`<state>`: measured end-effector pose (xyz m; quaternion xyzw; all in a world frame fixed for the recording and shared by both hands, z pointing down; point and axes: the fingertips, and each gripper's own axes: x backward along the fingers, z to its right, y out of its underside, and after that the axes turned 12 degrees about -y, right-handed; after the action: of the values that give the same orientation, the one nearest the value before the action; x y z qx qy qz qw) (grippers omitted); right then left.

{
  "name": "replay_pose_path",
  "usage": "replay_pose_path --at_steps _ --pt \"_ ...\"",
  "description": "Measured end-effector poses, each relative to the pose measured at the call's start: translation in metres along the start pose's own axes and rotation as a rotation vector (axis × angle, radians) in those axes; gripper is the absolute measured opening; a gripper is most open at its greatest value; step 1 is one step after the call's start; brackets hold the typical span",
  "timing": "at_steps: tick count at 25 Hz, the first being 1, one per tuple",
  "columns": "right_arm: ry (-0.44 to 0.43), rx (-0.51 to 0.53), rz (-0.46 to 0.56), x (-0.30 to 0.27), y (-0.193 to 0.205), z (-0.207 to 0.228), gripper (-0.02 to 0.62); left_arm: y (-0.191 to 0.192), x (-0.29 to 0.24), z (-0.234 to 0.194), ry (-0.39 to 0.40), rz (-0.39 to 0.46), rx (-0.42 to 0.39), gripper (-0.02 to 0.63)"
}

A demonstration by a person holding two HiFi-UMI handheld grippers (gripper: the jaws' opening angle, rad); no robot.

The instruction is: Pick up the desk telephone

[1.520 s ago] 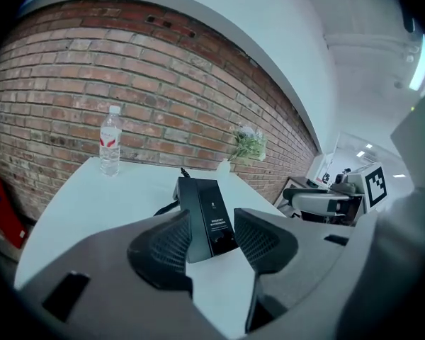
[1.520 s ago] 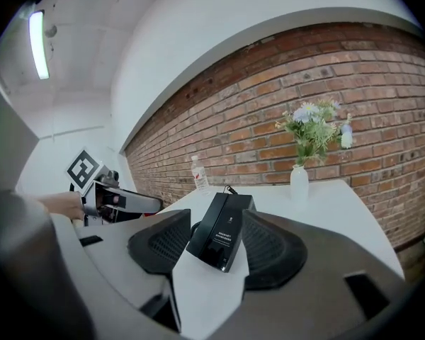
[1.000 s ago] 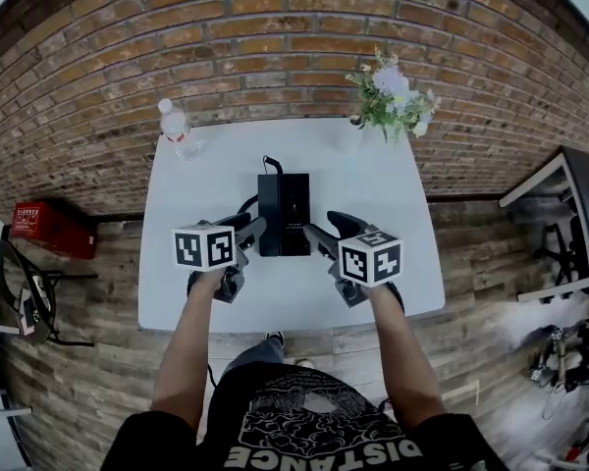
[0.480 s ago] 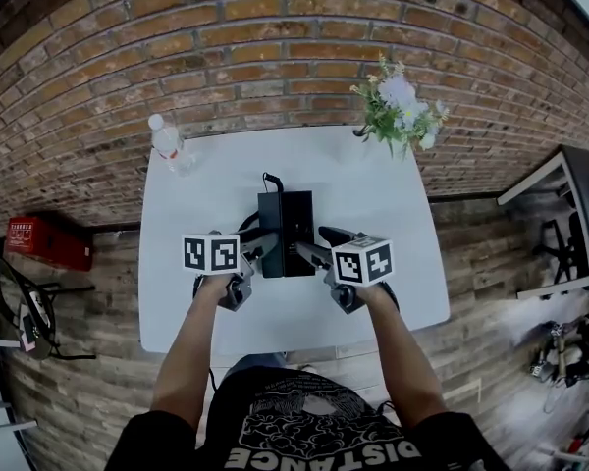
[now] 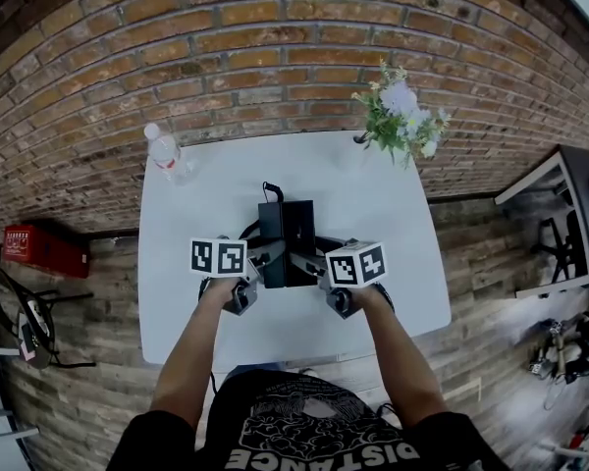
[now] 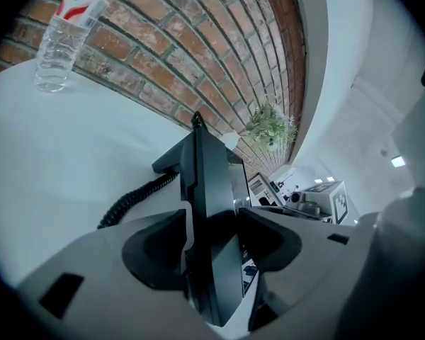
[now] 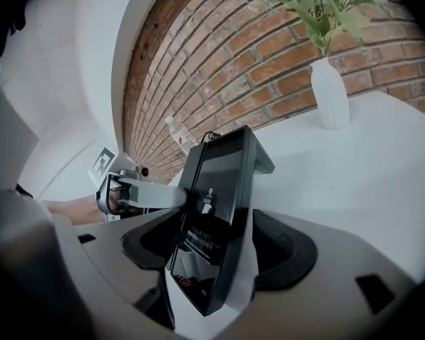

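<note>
The black desk telephone (image 5: 285, 226) lies on the white table (image 5: 373, 204), its coiled cord (image 6: 131, 200) curling off its left side. My left gripper (image 5: 265, 260) is at the phone's near left corner. In the left gripper view the phone's handset edge (image 6: 211, 190) stands between the opening jaws of the left gripper (image 6: 212, 236), with a sliver of gap on the left. My right gripper (image 5: 310, 260) is at the near right corner. Its jaws are opening too, and in the right gripper view the right gripper (image 7: 216, 243) straddles the phone's right edge (image 7: 219, 183).
A clear water bottle (image 5: 163, 151) stands at the table's far left corner. A white vase of flowers (image 5: 398, 111) stands at the far right corner. A brick wall runs behind the table. A red box (image 5: 41, 248) sits on the floor to the left.
Both grippers have moved forward and down, from beside the phone's near end to astride its two near corners. Their jaws have widened.
</note>
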<state>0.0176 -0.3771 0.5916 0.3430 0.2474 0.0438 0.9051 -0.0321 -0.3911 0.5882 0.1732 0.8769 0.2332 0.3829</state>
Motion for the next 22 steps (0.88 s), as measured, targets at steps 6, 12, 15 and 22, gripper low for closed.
replay_pose_path --at_steps 6,12,15,22 --pt "-0.006 -0.048 -0.012 -0.009 0.008 0.005 0.288 0.000 -0.007 0.002 0.007 -0.045 -0.010 0.216" --pt "-0.018 -0.069 0.002 -0.012 0.007 0.005 0.288 -0.001 -0.011 0.005 0.012 -0.059 0.012 0.216" --pt "-0.022 -0.076 0.006 -0.013 0.007 0.005 0.288 0.000 -0.013 0.005 0.006 -0.059 0.020 0.216" --pt "-0.018 -0.098 0.015 -0.012 0.007 0.007 0.285 0.000 -0.013 0.005 -0.003 -0.047 0.029 0.216"
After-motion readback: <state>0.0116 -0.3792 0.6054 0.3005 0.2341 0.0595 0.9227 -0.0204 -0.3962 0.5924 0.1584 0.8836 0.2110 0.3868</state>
